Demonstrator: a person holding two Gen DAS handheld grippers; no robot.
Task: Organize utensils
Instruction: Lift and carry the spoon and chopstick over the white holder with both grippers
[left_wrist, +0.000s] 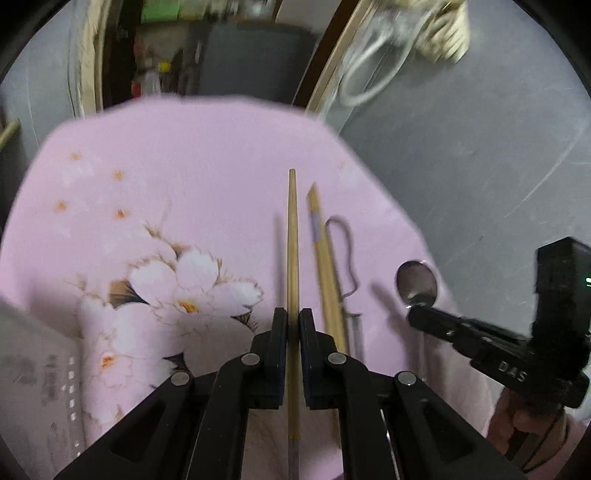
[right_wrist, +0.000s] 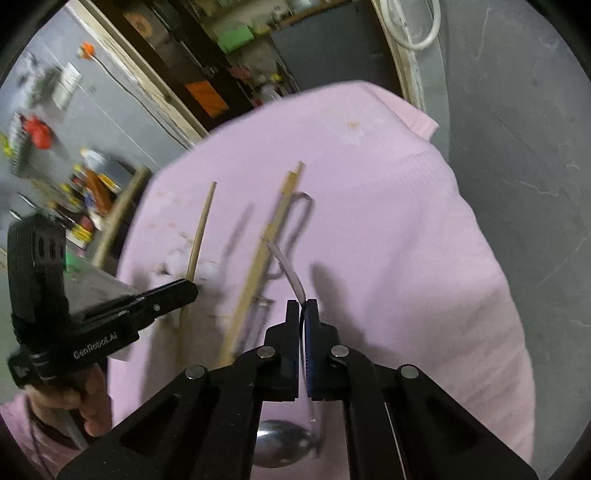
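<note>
My left gripper (left_wrist: 293, 319) is shut on a wooden chopstick (left_wrist: 293, 236) that points straight ahead, held above the pink flowered cloth (left_wrist: 166, 177). A second wooden chopstick (left_wrist: 325, 258) and a bent metal wire utensil (left_wrist: 349, 254) lie on the cloth just right of it. My right gripper (right_wrist: 302, 308) is shut on the handle of a metal spoon (right_wrist: 288, 266); its bowl (right_wrist: 282, 443) hangs below the jaws. In the left wrist view the right gripper (left_wrist: 417, 314) shows at the right with the spoon bowl (left_wrist: 416, 280) at its tip.
The cloth (right_wrist: 369, 184) covers a round table with grey floor (left_wrist: 480, 147) beyond its right edge. A grey box (left_wrist: 33, 369) sits at the left edge. Shelves with clutter (right_wrist: 92, 177) and a white hose (left_wrist: 373, 74) stand behind.
</note>
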